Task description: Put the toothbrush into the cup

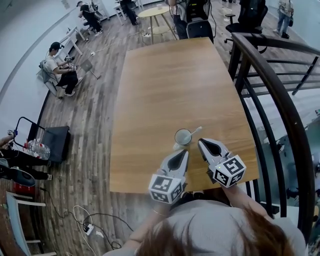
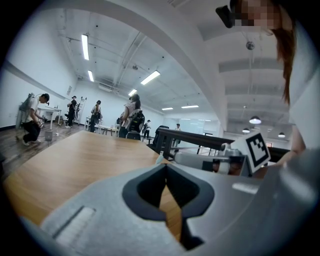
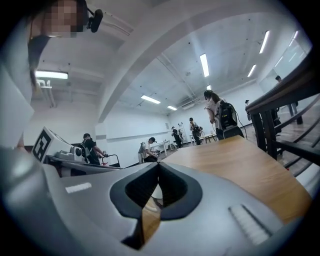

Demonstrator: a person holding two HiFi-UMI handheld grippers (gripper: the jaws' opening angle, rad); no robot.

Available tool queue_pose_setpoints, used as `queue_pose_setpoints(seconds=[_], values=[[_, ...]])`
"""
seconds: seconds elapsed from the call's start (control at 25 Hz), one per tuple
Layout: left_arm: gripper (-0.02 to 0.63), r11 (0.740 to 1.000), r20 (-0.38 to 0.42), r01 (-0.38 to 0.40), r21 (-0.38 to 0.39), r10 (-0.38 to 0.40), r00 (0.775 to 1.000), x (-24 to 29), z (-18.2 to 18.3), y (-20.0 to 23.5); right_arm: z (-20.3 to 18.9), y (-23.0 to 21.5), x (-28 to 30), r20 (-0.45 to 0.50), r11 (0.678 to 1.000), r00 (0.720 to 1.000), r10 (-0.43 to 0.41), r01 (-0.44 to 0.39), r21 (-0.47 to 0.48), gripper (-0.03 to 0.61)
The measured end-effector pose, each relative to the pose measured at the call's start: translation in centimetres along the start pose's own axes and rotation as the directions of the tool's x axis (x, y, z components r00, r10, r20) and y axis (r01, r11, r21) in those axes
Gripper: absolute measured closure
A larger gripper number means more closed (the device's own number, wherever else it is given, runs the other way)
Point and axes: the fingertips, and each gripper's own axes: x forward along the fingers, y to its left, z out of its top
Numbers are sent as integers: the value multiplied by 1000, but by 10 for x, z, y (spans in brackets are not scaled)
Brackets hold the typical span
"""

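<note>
In the head view, a pale cup [image 1: 183,136] stands on the wooden table [image 1: 175,80] near its front edge. A white toothbrush [image 1: 195,132] stands in the cup, leaning over the rim to the right. My left gripper [image 1: 185,151] [image 2: 165,165] sits just in front of the cup, its jaws shut with nothing between them. Right of the cup, my right gripper [image 1: 200,142] [image 3: 159,165] points toward it, jaws shut and empty, close beside the toothbrush handle. Neither gripper touches the cup.
A dark metal railing [image 1: 280,100] runs along the table's right side. Office chairs [image 1: 199,27] and a round table [image 1: 153,12] stand beyond the far edge. People sit at the left wall [image 1: 60,70]. A cart [image 1: 47,142] and cables lie on the floor at left.
</note>
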Motion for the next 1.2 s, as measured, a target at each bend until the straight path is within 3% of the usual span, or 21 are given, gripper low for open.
queue_pose_setpoints(seconds=[0.6,0.92,1.2], values=[[617,998,28,-55,-19,55,998,2,-15,-15,-3,34,-11,-31,987,992,126,-129,-94,584],[617,1000,36,-22,-4,22,999,-19,-21,-42,-9,61,-33,-30,985,990,136,-139,-106,584],[617,1000,39,-18,18,18,999,-77,-37,-69,-21,104,-71,-3,991,995,99,-99,-92,584]])
